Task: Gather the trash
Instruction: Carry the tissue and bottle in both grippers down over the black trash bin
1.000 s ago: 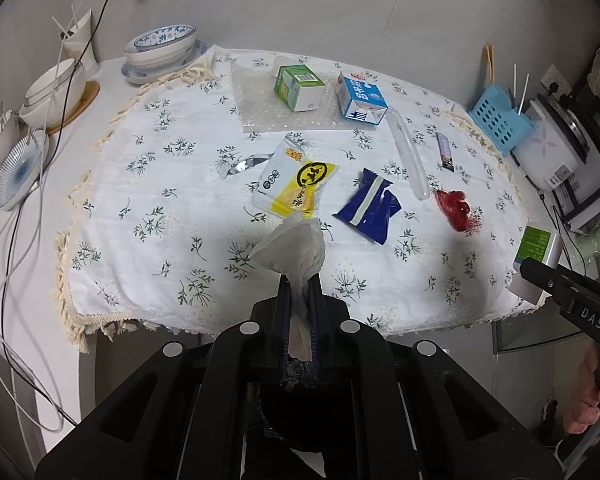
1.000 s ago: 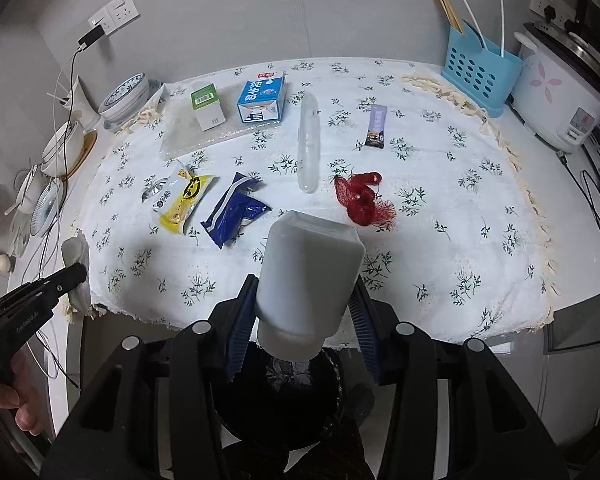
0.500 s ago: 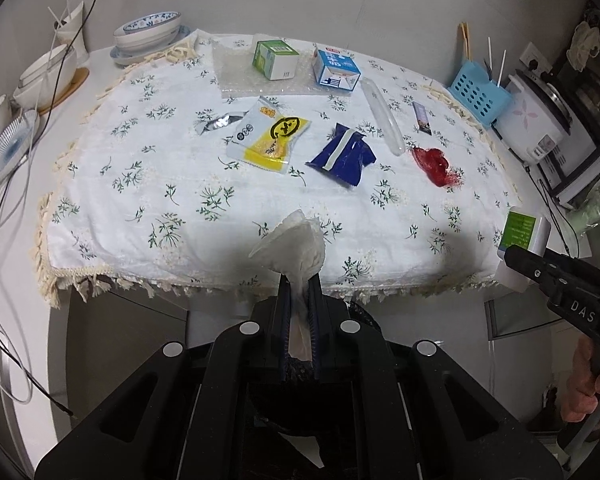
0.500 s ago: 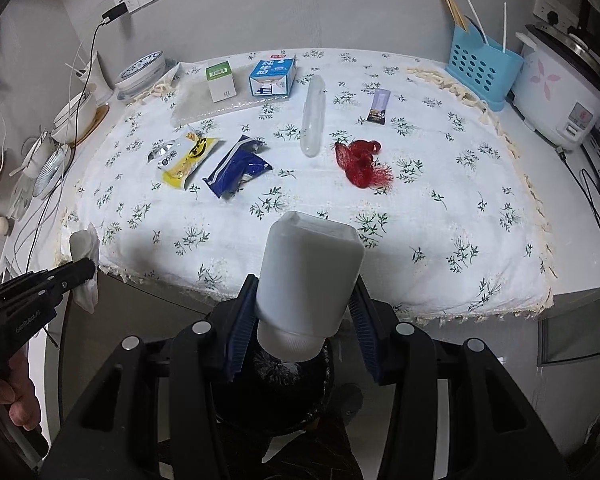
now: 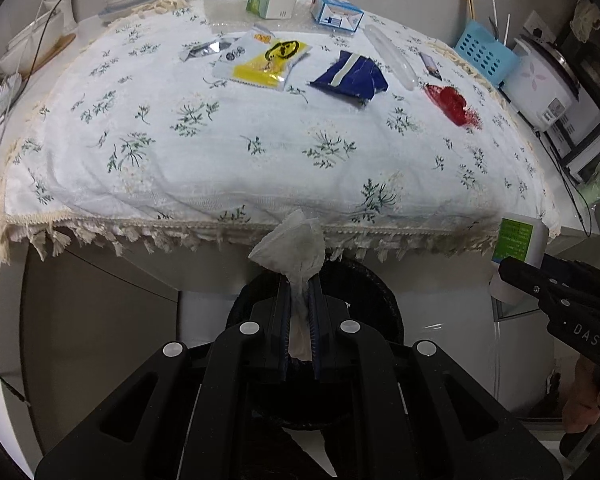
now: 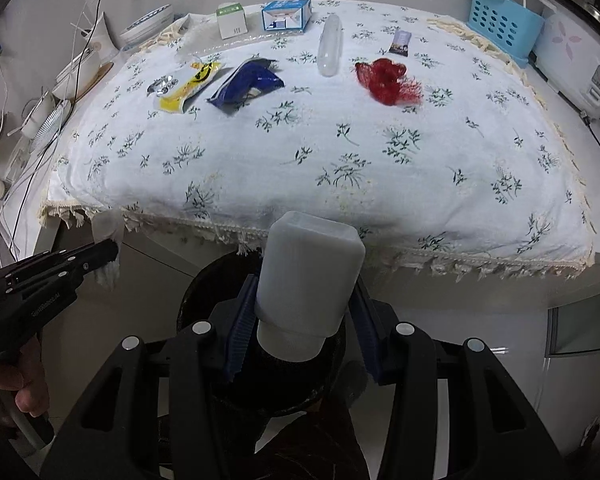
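Left gripper clamped on crumpled white tissue, right gripper clamped around white plastic bottle, round black bin directly below both sets of fingers, floral-clothed table beyond them

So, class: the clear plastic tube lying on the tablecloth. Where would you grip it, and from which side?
Grip the clear plastic tube at mid-length, coming from above with the fingers either side of its narrow width. It lies flat, long axis pointing away from the table edge, with bare tablecloth on both sides.
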{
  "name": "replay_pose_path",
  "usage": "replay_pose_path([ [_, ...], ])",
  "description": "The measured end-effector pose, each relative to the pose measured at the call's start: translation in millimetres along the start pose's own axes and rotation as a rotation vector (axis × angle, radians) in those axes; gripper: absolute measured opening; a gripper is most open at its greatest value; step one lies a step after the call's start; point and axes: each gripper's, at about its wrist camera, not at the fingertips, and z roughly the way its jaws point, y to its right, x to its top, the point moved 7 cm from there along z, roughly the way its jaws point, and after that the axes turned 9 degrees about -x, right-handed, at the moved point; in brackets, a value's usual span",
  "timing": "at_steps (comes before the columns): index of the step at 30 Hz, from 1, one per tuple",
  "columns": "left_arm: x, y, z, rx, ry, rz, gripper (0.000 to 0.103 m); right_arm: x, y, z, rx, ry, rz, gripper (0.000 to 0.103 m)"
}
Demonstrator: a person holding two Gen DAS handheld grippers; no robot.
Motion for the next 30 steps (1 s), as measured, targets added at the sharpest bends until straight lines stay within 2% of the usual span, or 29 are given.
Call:
replay_pose_path([
  [7,-24,-5,33,-0.003,-0.039,0.007,0.008,-22,-2,31,0.013,-0.041,-0.007,0.044],
  [16,-50,2,86,-0.032,-0.093,0.044,0.008,-42,4,63,-0.013,-0.094,-0.001,0.044],
  [30,-73,23,157,-0.041,-0.189,0.140,0.008,-61,25,78,-0.045,-0.142,0.061,0.044],
])
